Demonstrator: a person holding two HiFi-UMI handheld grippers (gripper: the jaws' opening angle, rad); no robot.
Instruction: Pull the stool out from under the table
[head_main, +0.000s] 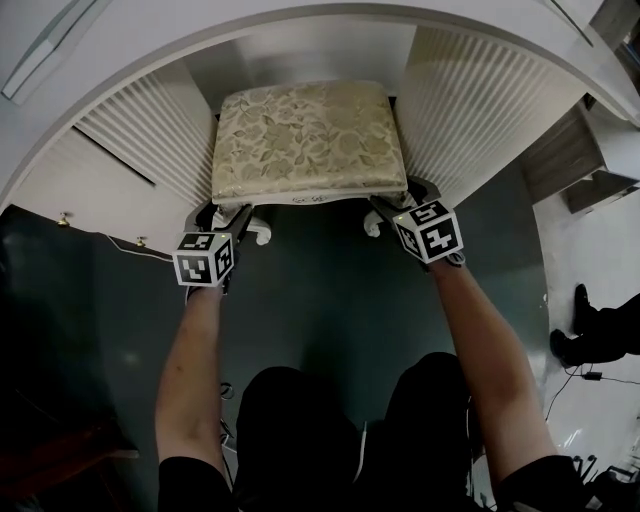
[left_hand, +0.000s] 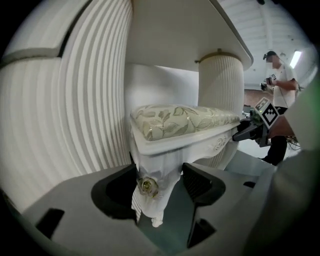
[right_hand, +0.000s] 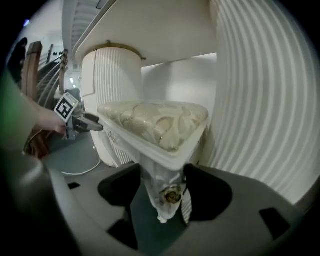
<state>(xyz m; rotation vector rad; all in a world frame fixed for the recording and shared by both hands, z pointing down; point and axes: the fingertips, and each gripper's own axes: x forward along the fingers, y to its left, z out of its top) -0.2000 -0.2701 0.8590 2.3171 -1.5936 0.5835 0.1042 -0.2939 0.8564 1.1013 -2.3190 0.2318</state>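
A white stool (head_main: 310, 140) with a gold floral cushion stands in the arched knee space of the white table (head_main: 300, 12), between its fluted pedestals (head_main: 150, 135). My left gripper (head_main: 228, 216) is at the stool's front left leg (left_hand: 150, 192). That carved leg stands between the jaws, close against the left one, with a gap to the right pad (left_hand: 196, 184). My right gripper (head_main: 386, 208) is at the front right leg (right_hand: 167, 192), which stands between its jaws with a gap on the left side. Both grippers (left_hand: 159, 185) (right_hand: 162, 187) are open around the legs.
The floor is dark green-grey. A thin cable (head_main: 130, 245) runs along the left pedestal's foot. Wooden steps (head_main: 590, 165) and a pair of dark shoes (head_main: 585, 335) are at the right. A person (left_hand: 280, 85) stands far off beyond the table.
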